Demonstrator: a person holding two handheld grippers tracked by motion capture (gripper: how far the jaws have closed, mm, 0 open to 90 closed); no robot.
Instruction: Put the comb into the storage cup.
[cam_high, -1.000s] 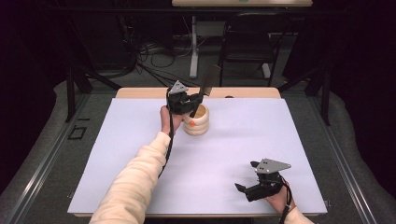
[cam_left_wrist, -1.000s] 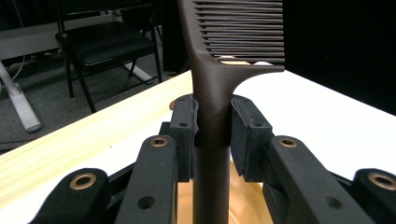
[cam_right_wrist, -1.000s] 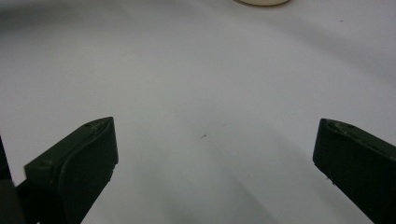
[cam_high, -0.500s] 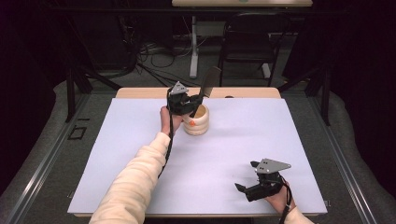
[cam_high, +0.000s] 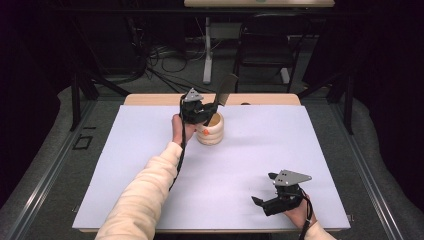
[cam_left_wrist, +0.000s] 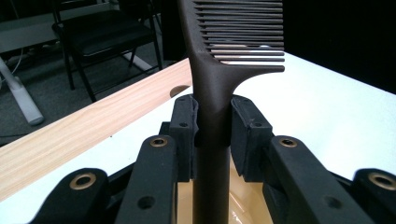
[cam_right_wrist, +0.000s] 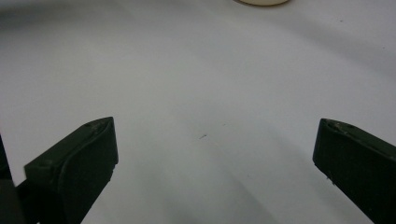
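Note:
A dark brown comb (cam_high: 225, 90) stands nearly upright with its handle clamped between the pads of my left gripper (cam_high: 211, 109). Its teeth (cam_left_wrist: 245, 32) point right in the left gripper view, and the handle (cam_left_wrist: 211, 154) runs down toward a cream ribbed cup (cam_high: 210, 130) on the white mat. The cup's tan inside (cam_left_wrist: 243, 205) lies just below the jaws. My right gripper (cam_high: 265, 189) rests low on the mat near the front right, its jaws wide apart with nothing between its fingertips (cam_right_wrist: 88, 149).
The white mat (cam_high: 150, 165) covers a wooden table whose bare strip (cam_high: 150, 99) runs along the far edge. Behind the table stand a dark chair (cam_high: 265, 45), a desk leg and floor cables. The cup's base (cam_right_wrist: 261, 2) peeks in at the top of the right gripper view.

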